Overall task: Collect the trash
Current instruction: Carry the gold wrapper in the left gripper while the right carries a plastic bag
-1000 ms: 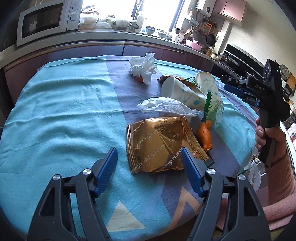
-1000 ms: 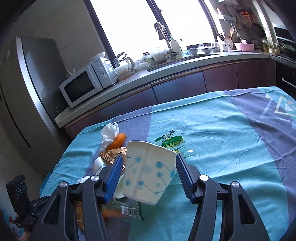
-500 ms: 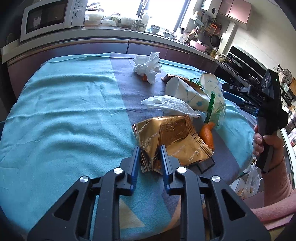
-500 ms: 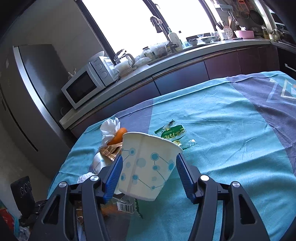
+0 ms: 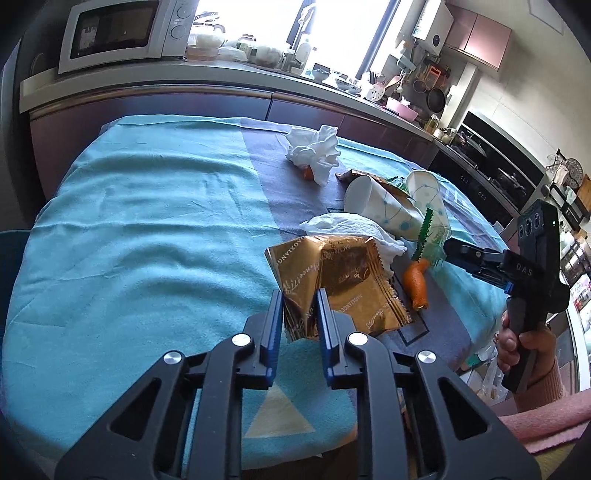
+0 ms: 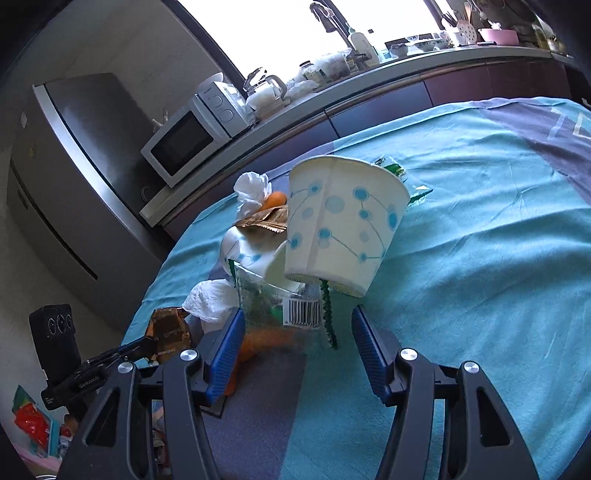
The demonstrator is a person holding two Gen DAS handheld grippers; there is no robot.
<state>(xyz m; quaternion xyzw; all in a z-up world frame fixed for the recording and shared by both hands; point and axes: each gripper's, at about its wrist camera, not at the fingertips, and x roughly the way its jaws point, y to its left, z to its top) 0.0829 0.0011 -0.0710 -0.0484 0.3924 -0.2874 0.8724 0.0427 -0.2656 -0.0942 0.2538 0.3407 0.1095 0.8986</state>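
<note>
My left gripper [image 5: 300,312] is shut on the near edge of a gold snack wrapper [image 5: 332,273] and lifts it off the teal cloth. My right gripper [image 6: 297,341] is open, its fingers either side of a clear plastic wrapper with a barcode [image 6: 295,308], just short of a white paper cup with blue dots [image 6: 341,225]. A second cup [image 5: 376,206] lies on its side. Orange peel [image 5: 415,282], a flat tissue [image 5: 351,225] and a crumpled tissue [image 5: 314,151] lie around them. The right gripper also shows in the left wrist view [image 5: 458,253].
The table [image 5: 147,229] wears a teal and purple cloth. A green wrapper [image 6: 391,170] lies behind the cup. A kitchen counter with a microwave [image 5: 118,31] runs behind the table. A fridge [image 6: 74,184] stands at the left.
My left gripper closed on the gold wrapper and raised its near edge. My right gripper backed off from the dotted cup towards the clear wrapper.
</note>
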